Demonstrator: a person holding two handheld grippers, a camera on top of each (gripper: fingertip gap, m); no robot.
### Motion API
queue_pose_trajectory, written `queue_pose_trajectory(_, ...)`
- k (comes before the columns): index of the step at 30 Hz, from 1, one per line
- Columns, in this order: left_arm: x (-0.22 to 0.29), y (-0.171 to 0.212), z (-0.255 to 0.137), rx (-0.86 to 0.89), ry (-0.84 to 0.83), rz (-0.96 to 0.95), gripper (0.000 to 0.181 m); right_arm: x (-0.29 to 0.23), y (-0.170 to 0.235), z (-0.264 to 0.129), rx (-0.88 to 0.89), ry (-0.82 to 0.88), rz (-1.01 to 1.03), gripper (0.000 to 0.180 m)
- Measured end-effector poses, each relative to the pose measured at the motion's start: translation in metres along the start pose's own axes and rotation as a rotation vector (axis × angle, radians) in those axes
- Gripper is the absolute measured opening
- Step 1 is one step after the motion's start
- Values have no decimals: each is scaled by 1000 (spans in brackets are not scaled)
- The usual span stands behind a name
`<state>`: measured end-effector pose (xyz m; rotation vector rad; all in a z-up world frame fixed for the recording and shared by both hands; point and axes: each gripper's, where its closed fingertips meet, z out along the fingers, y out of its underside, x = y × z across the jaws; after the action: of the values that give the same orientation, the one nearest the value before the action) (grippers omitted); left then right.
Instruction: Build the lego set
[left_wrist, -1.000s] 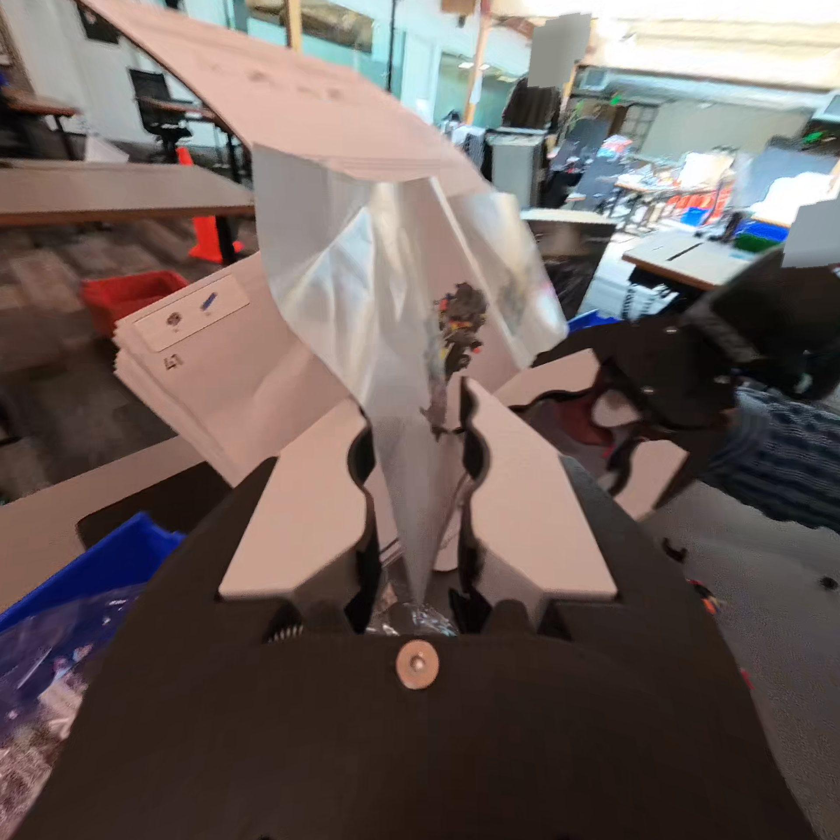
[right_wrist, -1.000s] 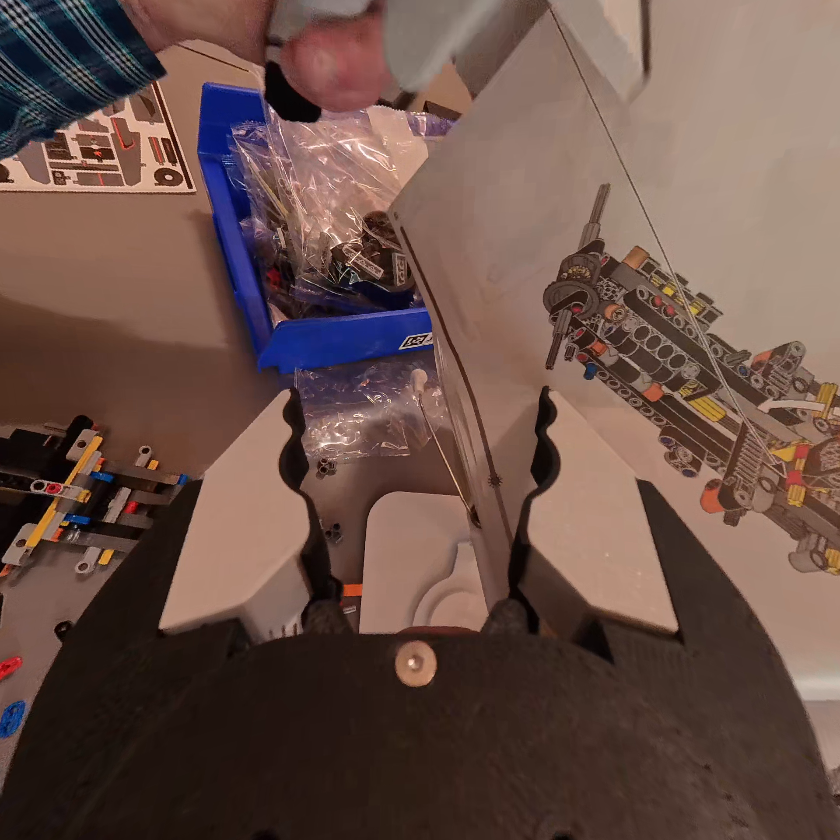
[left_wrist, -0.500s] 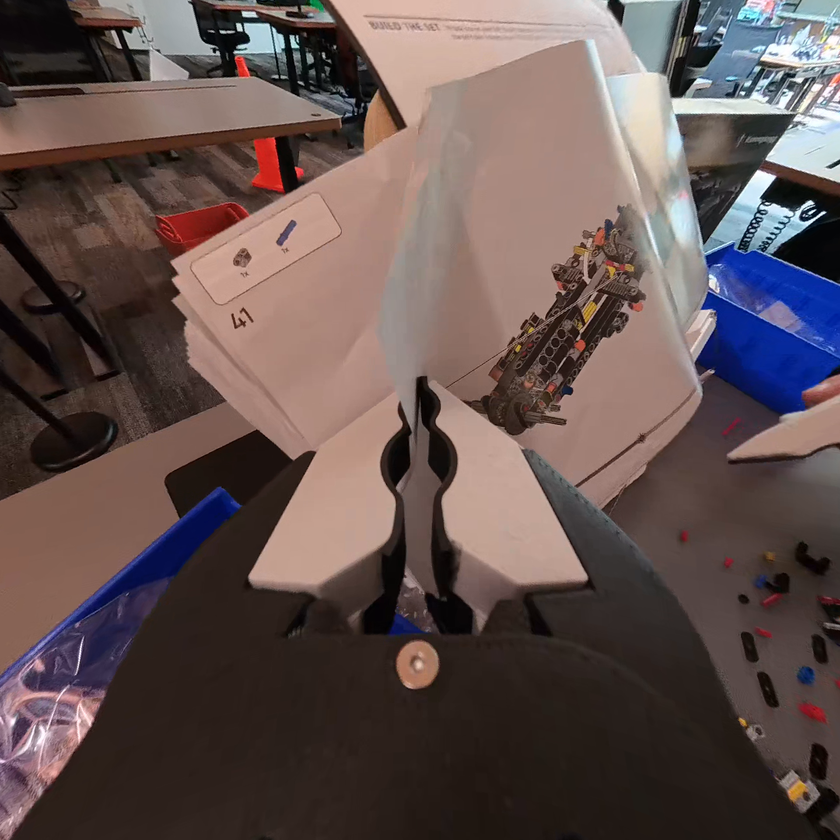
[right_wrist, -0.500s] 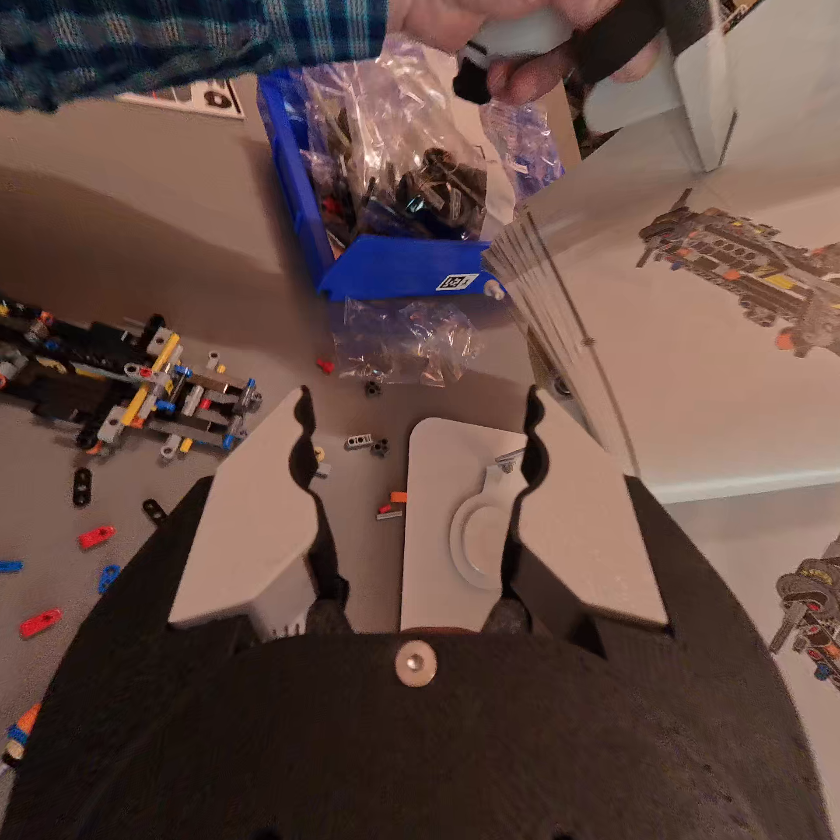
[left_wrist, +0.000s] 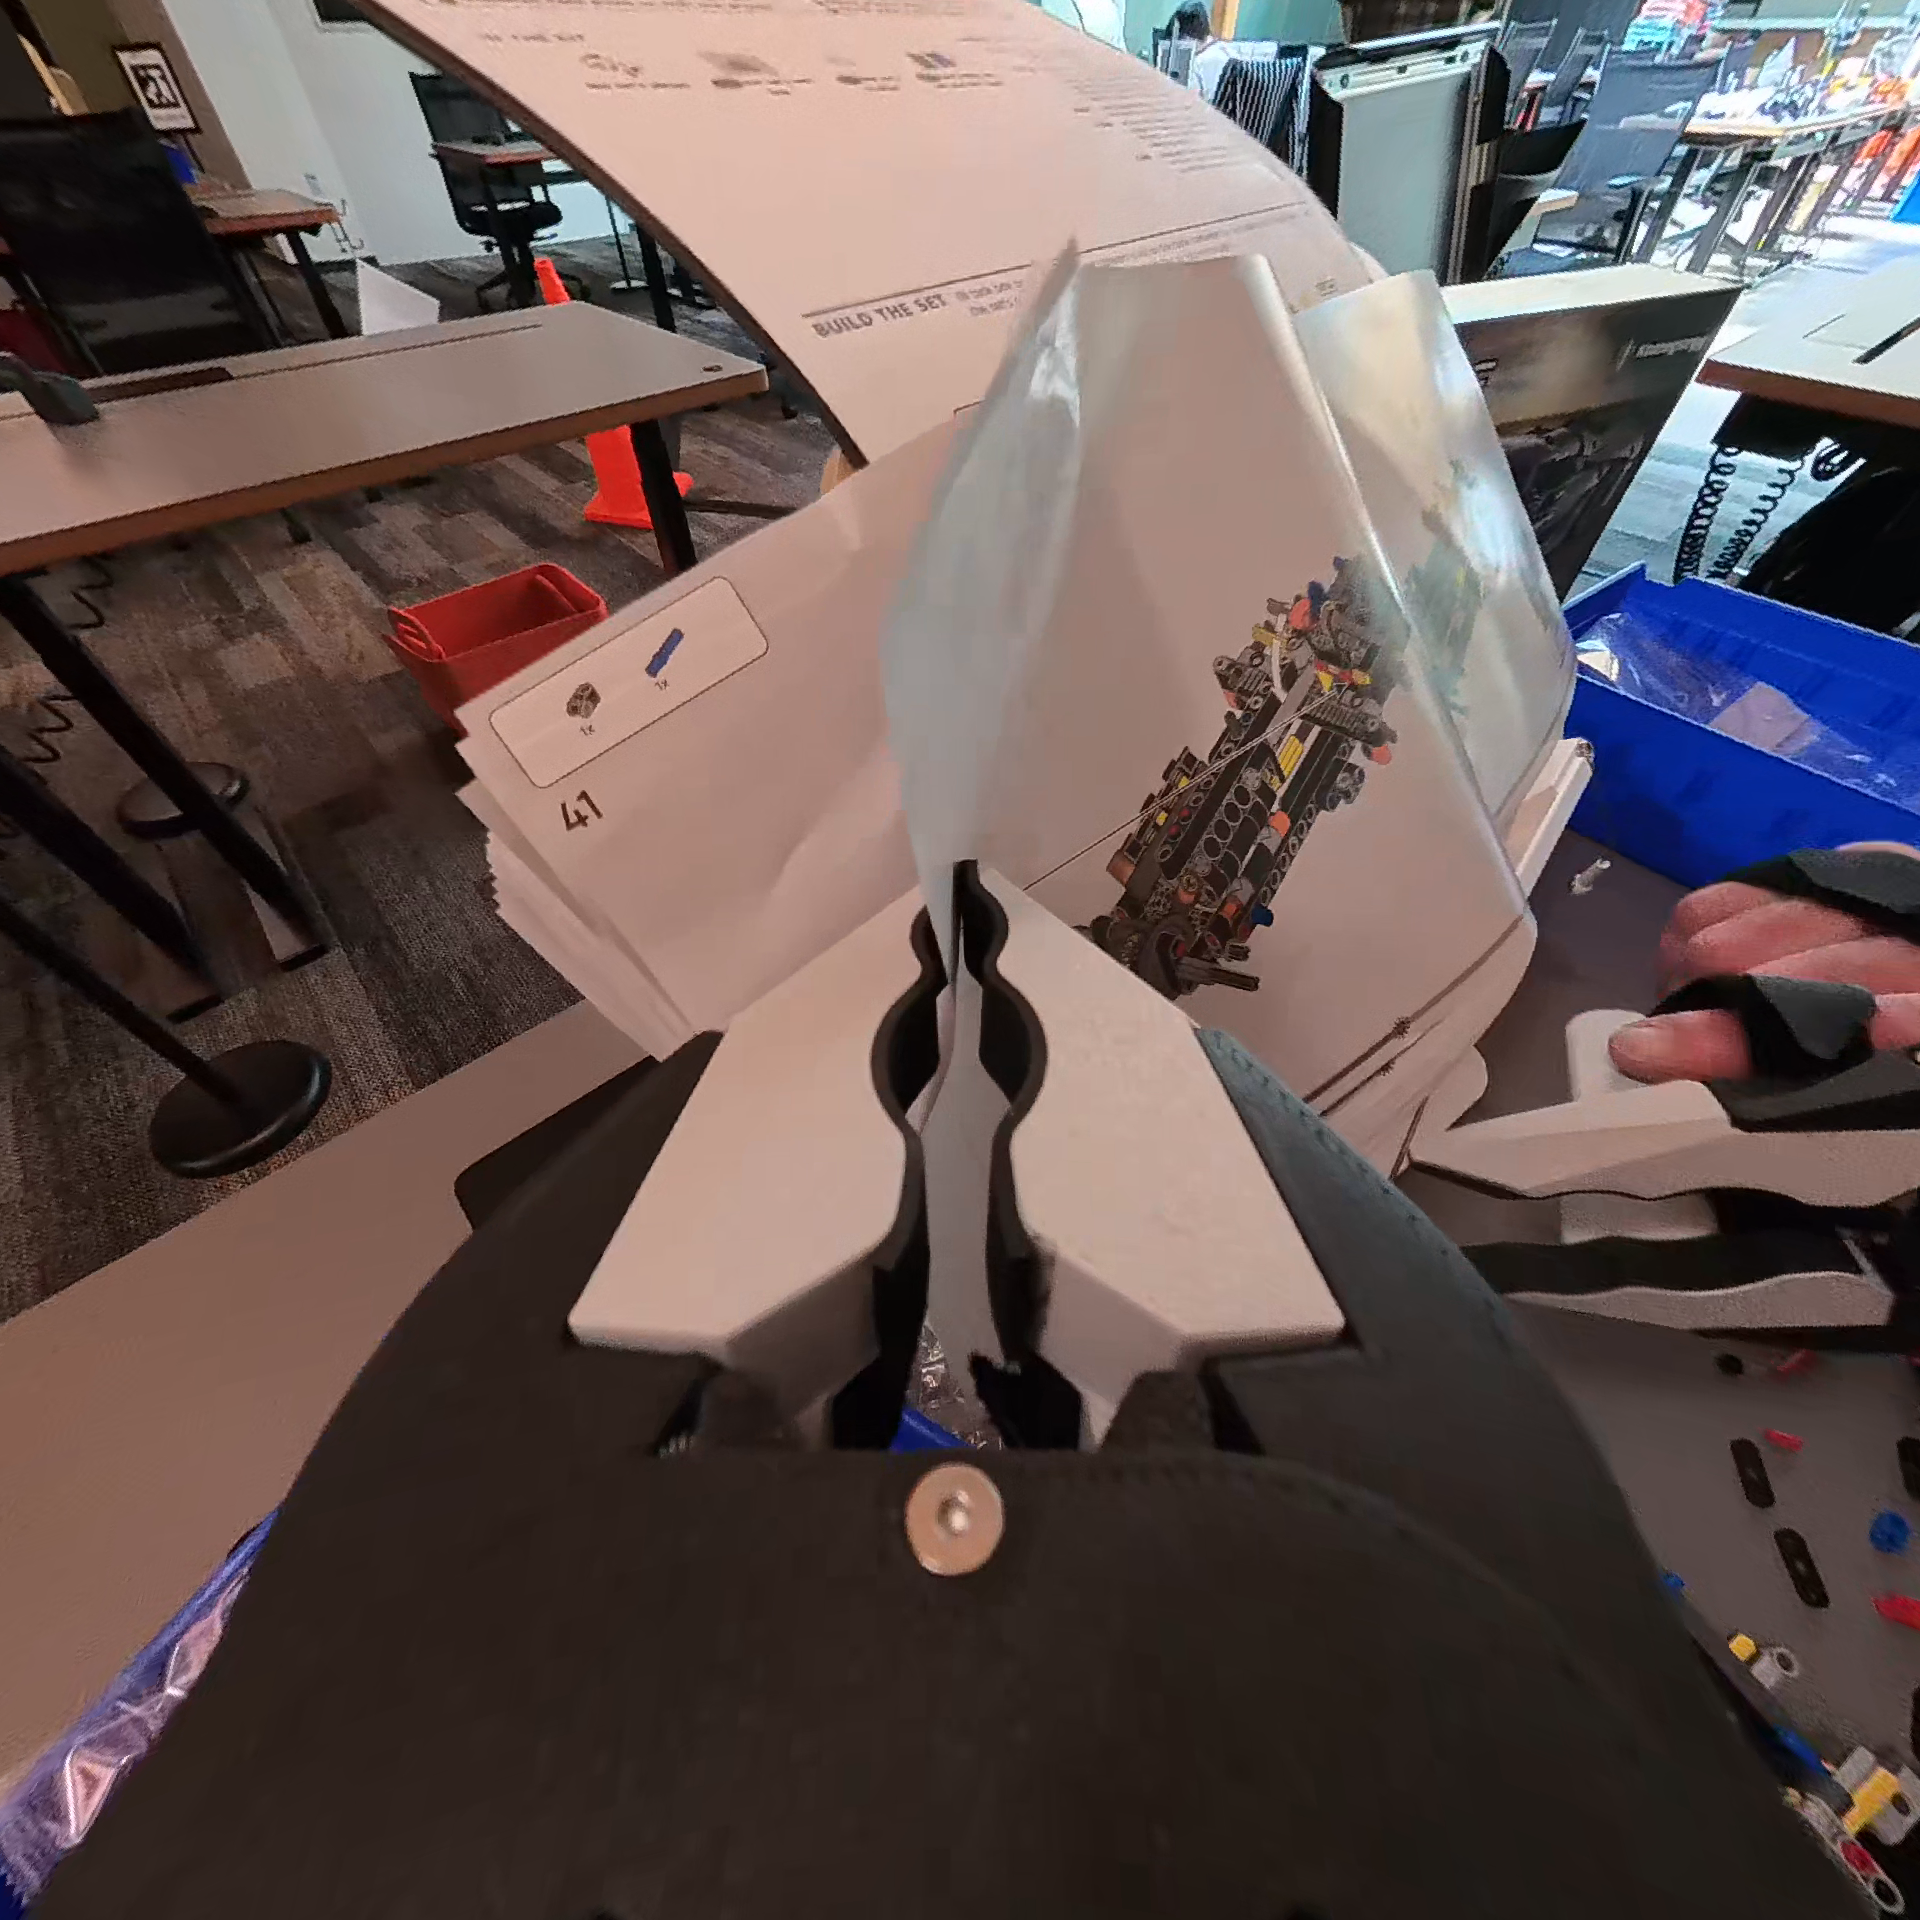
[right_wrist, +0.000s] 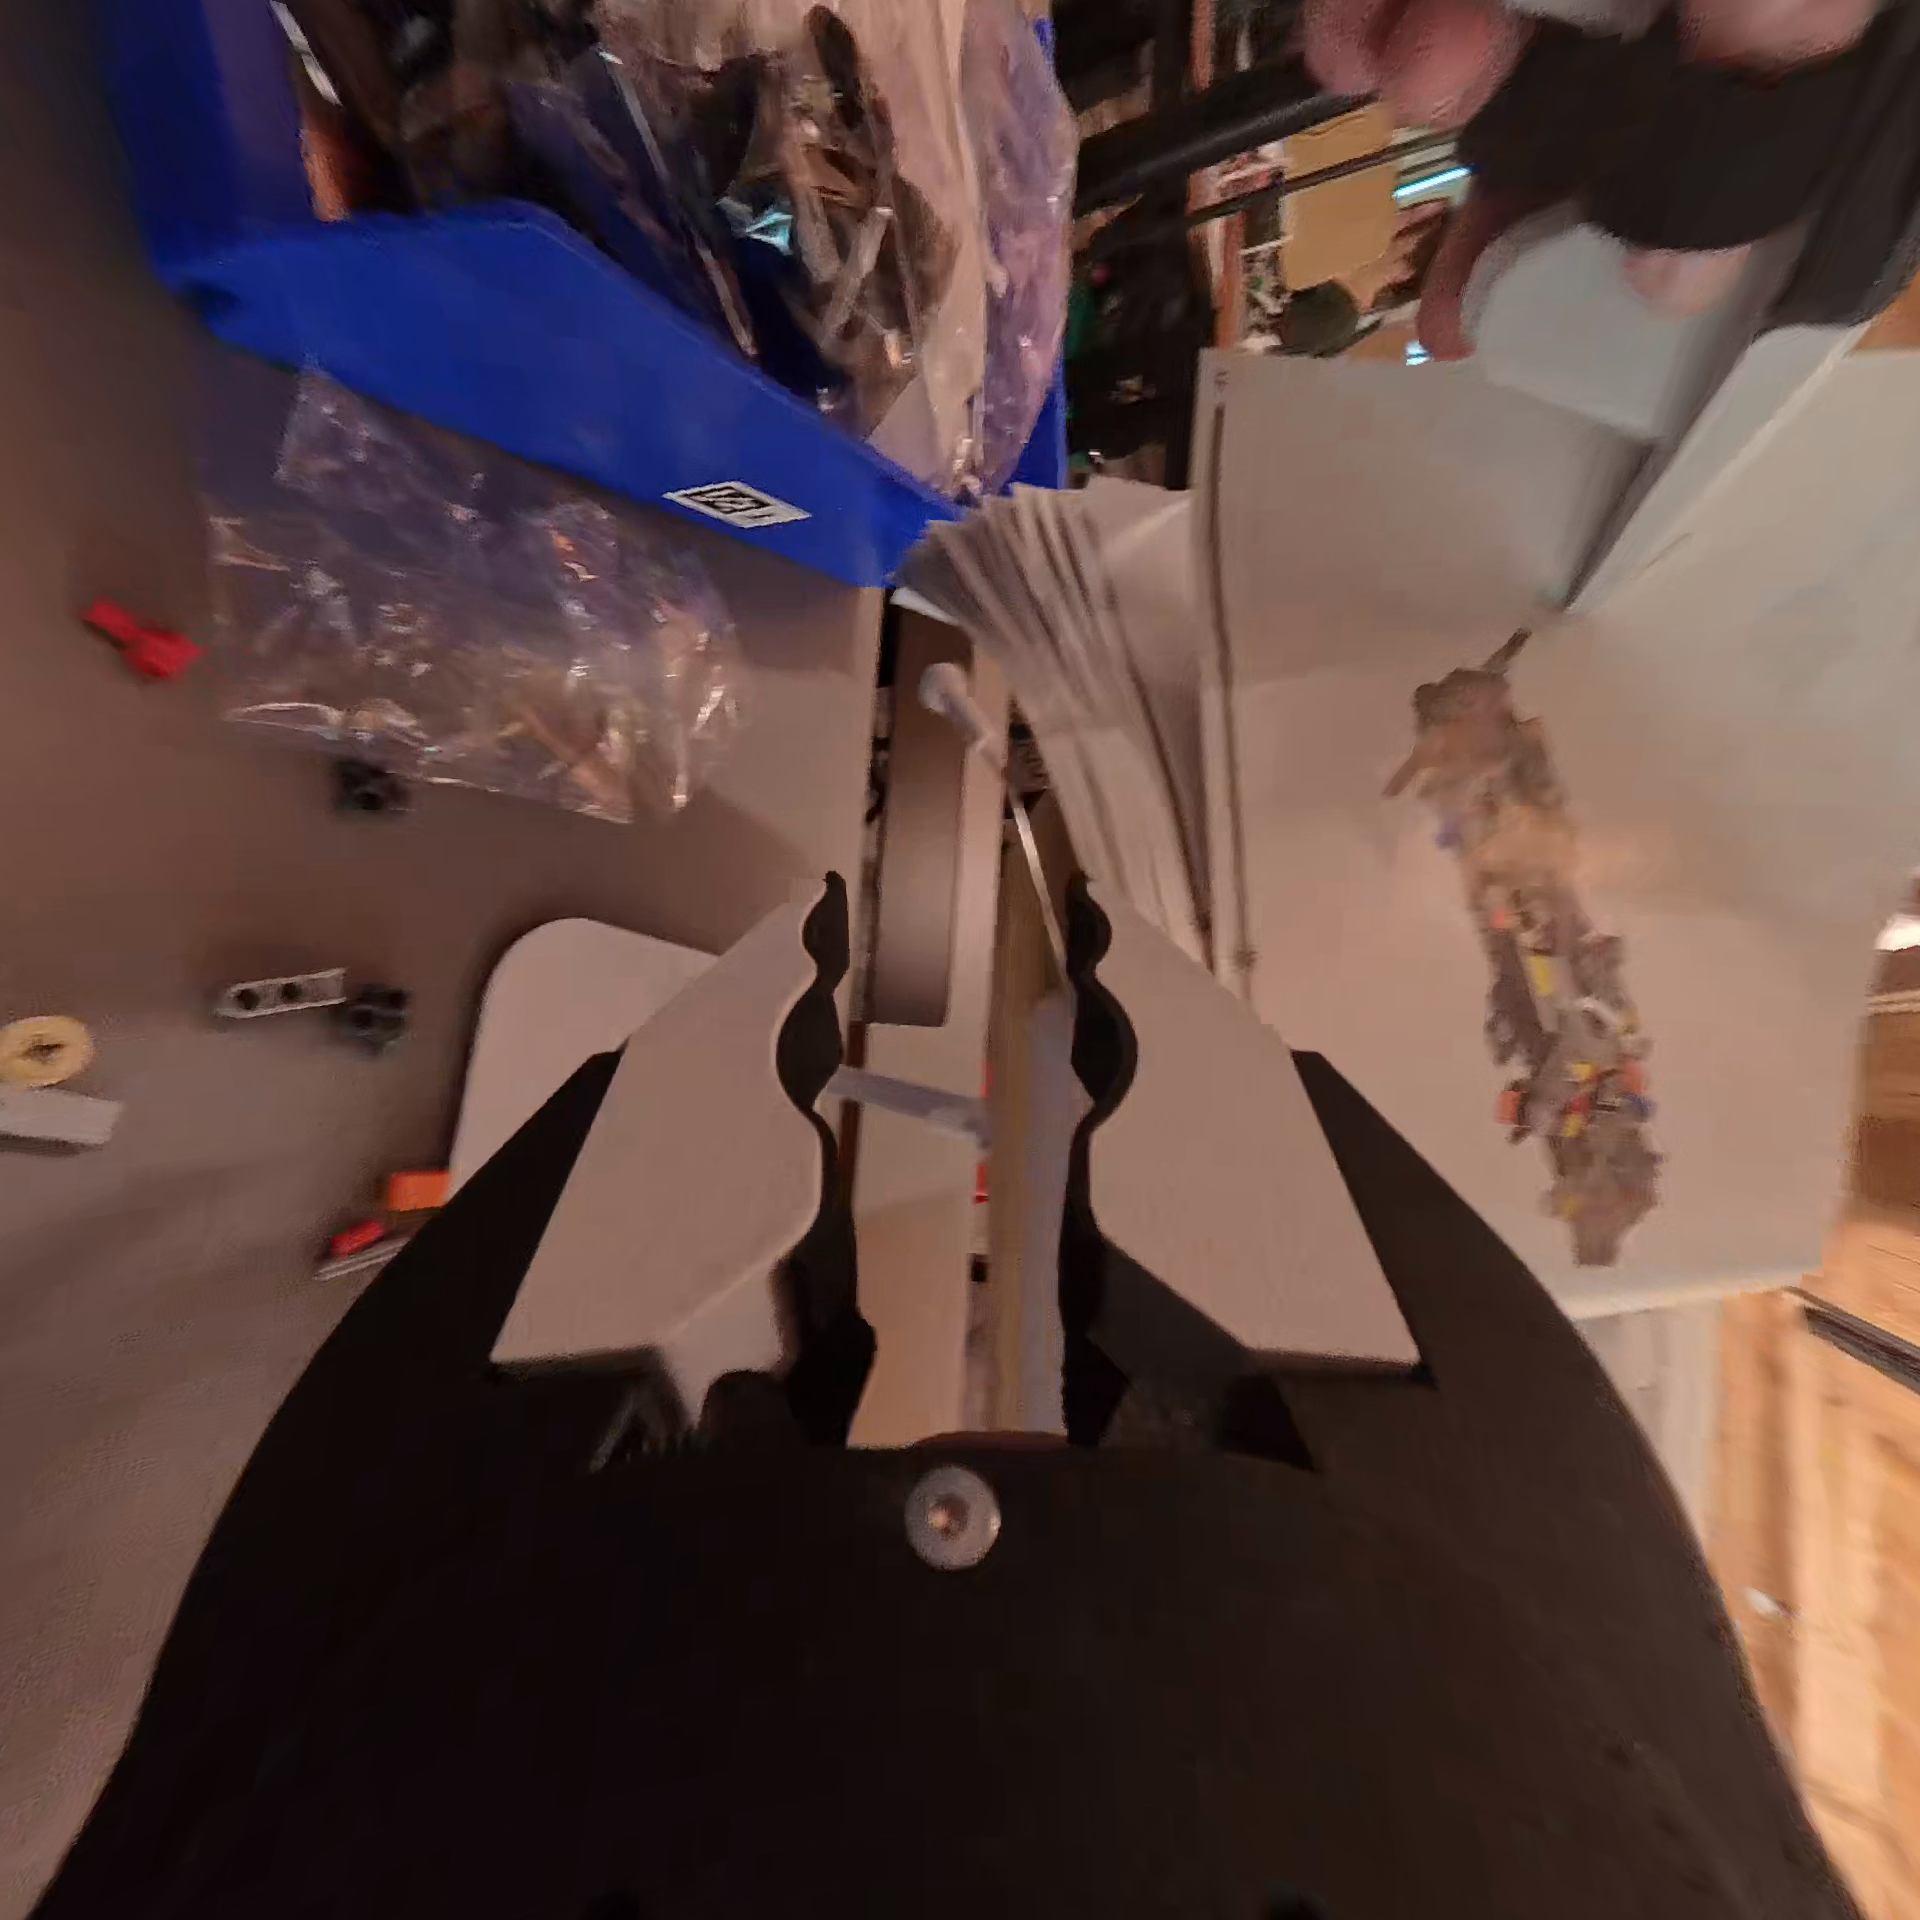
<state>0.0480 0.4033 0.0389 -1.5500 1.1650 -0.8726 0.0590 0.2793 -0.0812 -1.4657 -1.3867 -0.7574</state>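
The white instruction booklet (left_wrist: 790, 831) stands open and shows a picture of the model (left_wrist: 1247, 790). My left gripper (left_wrist: 958, 883) is shut on one thin page (left_wrist: 997, 623), lifted upright from the booklet. The right gripper's white fingers (left_wrist: 1621, 1132), held by a hand, reach in low from the right towards the booklet's lower edge. In the blurred right wrist view my right gripper (right_wrist: 951, 888) is open with a narrow gap, pointing at the fanned page edges (right_wrist: 1081, 707) and the booklet's holder. Nothing is held between its fingers. The left gripper's fingers (right_wrist: 1558, 312) show at top right.
A blue bin (right_wrist: 499, 332) holds bags of parts, and a clear bag (right_wrist: 447, 623) lies in front of it. Loose pieces (right_wrist: 275, 997) lie on the grey table (right_wrist: 156, 1351), more at the right (left_wrist: 1787, 1507). A second blue bin (left_wrist: 1714, 769) stands behind the hand. Left tips to right tips: about 15 cm.
My left gripper went from loosely around the page to shut on it and keeps holding it up. My right gripper moved in to the booklet's lower edge, rolled, and its jaws narrowed.
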Motion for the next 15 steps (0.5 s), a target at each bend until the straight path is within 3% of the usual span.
queue_pose_trajectory(5,-3,7,3,5,6,-22,0,6,1,17,-65,-20,-87,31)
queue_pose_trajectory(6,-4,9,4,7,5,-27,0,5,3,21,-76,-33,-105,15)
queue_pose_trajectory(8,-5,14,5,2,7,-34,0,11,4,23,-81,-37,-97,0)
queue_pose_trajectory(15,-11,28,10,-1,-2,-51,0,27,-8,8,92,-122,215,0)
